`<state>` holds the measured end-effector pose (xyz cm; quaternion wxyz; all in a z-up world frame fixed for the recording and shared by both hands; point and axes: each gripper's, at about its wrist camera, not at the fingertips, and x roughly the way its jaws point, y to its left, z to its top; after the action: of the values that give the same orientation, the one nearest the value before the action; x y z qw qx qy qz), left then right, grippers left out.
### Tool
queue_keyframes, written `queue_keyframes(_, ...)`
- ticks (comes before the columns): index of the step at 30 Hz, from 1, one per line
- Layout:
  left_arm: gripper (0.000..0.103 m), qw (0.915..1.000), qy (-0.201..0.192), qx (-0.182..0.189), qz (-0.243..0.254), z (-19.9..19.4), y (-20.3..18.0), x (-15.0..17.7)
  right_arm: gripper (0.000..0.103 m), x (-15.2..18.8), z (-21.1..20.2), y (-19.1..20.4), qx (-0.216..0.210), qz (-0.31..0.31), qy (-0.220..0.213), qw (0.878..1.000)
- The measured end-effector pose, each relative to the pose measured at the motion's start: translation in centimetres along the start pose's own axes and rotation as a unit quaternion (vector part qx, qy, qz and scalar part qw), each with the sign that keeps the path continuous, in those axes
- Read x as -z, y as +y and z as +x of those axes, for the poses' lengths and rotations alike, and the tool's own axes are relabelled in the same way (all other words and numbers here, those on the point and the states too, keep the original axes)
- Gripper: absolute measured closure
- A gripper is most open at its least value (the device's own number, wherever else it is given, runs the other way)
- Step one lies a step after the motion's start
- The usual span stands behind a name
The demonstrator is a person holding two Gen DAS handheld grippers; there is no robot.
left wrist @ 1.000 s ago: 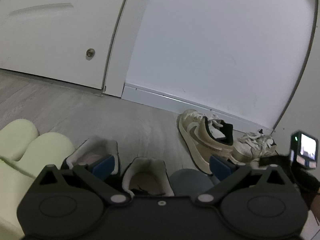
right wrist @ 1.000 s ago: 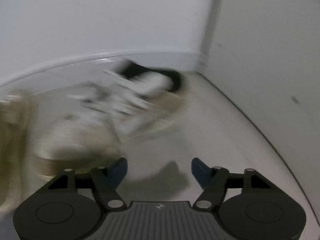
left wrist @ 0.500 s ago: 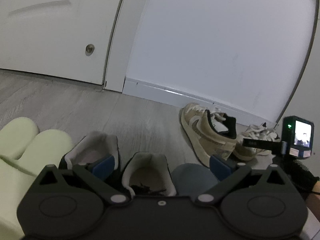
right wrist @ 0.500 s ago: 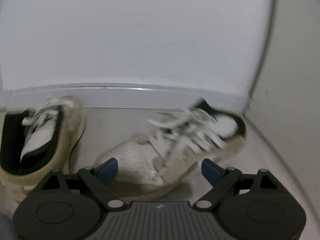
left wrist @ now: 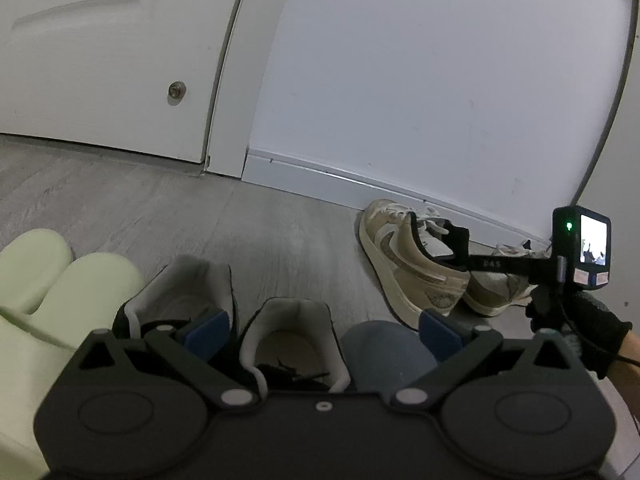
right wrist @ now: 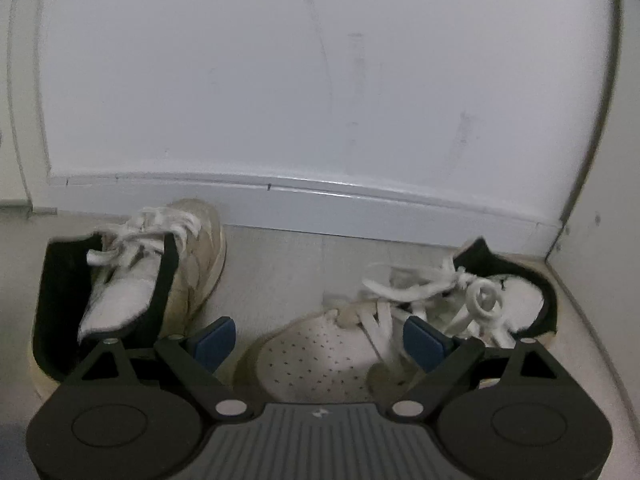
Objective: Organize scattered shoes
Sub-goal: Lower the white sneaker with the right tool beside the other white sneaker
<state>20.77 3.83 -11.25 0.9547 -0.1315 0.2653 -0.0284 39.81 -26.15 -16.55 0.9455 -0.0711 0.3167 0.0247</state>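
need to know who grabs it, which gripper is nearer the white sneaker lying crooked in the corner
Right. The right gripper hangs open directly over the white sneaker, fingers either side of its toe. The left gripper is open farther back, above the dark shoes, with the tan sneaker between.

L tool open over dark shoes, tan sneaker by wall, R tool near it

Floor: grey wood-grain boards, matt; skirting board: white, semi-gloss, under a smooth matt painted wall with faint scuffs. Tan sneaker: worn suede-like panels, rubber sole, black fabric lining, white cloth laces; white sneaker: perforated leather-like toe, flat cloth laces. Pale green slippers: smooth matt foam; gripper bodies matt black plastic, pads blue.
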Motion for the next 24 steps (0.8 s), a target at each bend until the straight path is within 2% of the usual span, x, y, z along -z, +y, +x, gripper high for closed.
queue_keyframes(3, 0.000, 1.0000, 0.000, 0.000, 0.001, 0.0, -0.1, 0.0, 0.016, 0.6, -0.1, 0.1, 0.012, -0.042, 0.008, 0.999)
queue_keyframes(8, 0.000, 1.0000, -0.002, 0.000, -0.004, 0.0, 0.1, -0.1, 0.016, 0.5, -0.5, -0.4, 0.002, -0.041, 0.027, 0.999)
queue_keyframes(13, 0.000, 0.9999, -0.006, 0.004, -0.007, -0.1, 0.1, -0.1, 0.016, 0.9, -3.3, -0.8, -0.026, -0.068, 0.053, 0.996)
queue_keyframes(19, 0.000, 0.9999, -0.009, 0.011, -0.005, -0.4, 0.0, -0.1, 0.017, 1.5, -4.3, -1.7, -0.023, -0.086, 0.070, 0.994)
queue_keyframes(22, 0.000, 0.9999, -0.010, 0.012, -0.005, -0.5, 0.0, -0.1, 0.017, 1.4, -4.5, -2.9, -0.022, -0.041, 0.078, 0.996)
queue_keyframes(23, 0.000, 0.9999, -0.011, 0.012, -0.006, -0.5, 0.0, -0.1, 0.017, 1.3, -4.5, -3.6, -0.024, -0.012, 0.080, 0.996)
queue_keyframes(24, 0.000, 0.9998, -0.011, 0.012, -0.007, -0.5, 0.0, -0.1, 0.017, 1.2, -4.6, -4.7, -0.029, 0.047, 0.080, 0.995)
